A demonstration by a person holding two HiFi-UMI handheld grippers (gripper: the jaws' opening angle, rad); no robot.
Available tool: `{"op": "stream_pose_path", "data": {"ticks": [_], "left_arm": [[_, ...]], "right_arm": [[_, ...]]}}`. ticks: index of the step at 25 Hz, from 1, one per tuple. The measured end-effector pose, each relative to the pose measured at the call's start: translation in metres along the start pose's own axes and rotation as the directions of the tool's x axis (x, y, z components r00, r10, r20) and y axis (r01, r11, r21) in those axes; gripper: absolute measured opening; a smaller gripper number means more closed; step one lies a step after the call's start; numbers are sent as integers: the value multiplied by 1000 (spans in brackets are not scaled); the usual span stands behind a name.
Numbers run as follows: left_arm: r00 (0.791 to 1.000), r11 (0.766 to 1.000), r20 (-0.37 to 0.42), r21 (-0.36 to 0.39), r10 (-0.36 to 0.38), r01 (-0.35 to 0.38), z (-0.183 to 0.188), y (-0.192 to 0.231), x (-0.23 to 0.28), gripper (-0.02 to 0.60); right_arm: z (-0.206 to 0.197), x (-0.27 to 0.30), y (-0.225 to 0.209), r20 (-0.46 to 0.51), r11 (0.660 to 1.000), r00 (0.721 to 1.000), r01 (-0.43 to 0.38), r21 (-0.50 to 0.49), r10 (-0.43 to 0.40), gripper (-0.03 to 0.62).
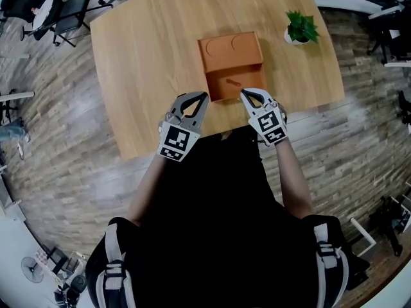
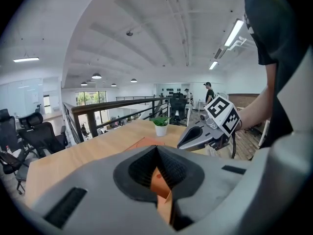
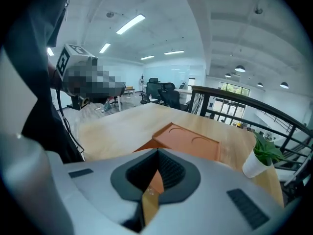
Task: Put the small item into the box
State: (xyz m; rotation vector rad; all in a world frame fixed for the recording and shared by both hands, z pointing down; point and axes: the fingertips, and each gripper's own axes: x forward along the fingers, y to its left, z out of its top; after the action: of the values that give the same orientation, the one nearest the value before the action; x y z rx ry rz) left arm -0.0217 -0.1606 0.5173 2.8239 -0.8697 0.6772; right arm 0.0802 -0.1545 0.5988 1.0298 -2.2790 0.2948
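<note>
hovering at box [image 1: 252, 86] front: left gripper [image 1: 203, 95], right gripper [image 1: 244, 93] both closed, empty. small item [image 1: 232, 82] looks inside; retract straight, avoid nudging.

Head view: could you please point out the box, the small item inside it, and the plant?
box [image 1: 252, 82], head view, on the bare floor of its open part.
small item [image 1: 232, 82], head view, on its middle.
plant [image 1: 302, 25], head view, on the green leaves.
</note>
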Motion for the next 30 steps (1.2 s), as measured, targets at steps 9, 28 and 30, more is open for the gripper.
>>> {"op": "stream_pose_path", "data": {"ticks": [9, 28, 30], "left_arm": [[1000, 1000, 8, 15, 3, -4, 2, 9, 3, 21], [1000, 1000, 8, -4, -24, 24, -5, -4, 12, 21], [1000, 1000, 9, -3, -26, 26, -6, -7, 12, 21]], "right_arm": [[10, -19, 4, 5, 1000, 1000, 3, 0, -3, 25], [42, -63, 8, 71, 995, 994, 82, -50, -78, 25], [38, -67, 10, 69, 995, 994, 89, -48, -86, 25]]}}
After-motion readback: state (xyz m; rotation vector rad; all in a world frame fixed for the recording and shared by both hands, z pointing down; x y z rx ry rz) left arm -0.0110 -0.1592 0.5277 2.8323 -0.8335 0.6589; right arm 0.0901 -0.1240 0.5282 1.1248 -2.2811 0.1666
